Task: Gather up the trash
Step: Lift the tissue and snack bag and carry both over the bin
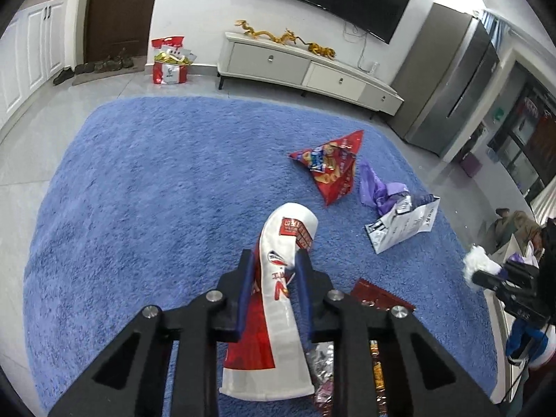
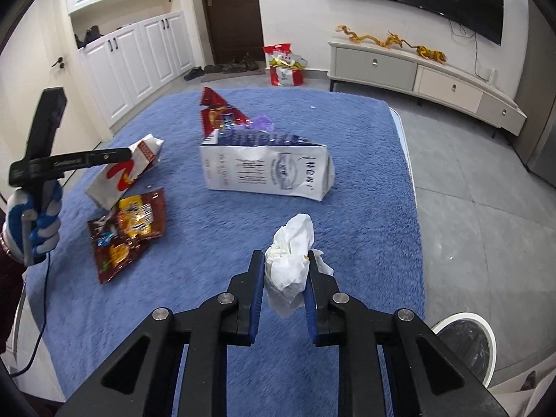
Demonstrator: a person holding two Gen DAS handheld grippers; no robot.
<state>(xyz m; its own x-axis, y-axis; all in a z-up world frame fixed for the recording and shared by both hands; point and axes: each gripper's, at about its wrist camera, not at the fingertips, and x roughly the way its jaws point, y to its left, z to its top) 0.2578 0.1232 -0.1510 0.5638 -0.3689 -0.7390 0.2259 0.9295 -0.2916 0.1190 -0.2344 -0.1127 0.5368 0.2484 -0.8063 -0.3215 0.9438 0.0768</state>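
My left gripper [image 1: 275, 259] is shut on a white and red snack bag [image 1: 281, 243], which hangs above the blue rug [image 1: 156, 180]. The right wrist view shows the same bag [image 2: 118, 177] at the left, in the left gripper [image 2: 130, 153] held by a gloved hand [image 2: 34, 219]. My right gripper [image 2: 285, 259] is shut on a crumpled white tissue [image 2: 290, 257], also clear of the rug [image 2: 365, 229]. On the rug lie a white and blue carton [image 2: 267, 170], a dark red wrapper [image 2: 128, 232], a red snack bag [image 1: 333, 170] and a purple plastic scrap [image 1: 378, 191].
A white-rimmed bin [image 2: 465, 340] with a dark liner stands on the grey floor off the rug's near right corner. A TV cabinet [image 2: 417, 73] runs along the far wall. A red and white bag [image 2: 285, 62] sits by the brown door [image 2: 232, 10].
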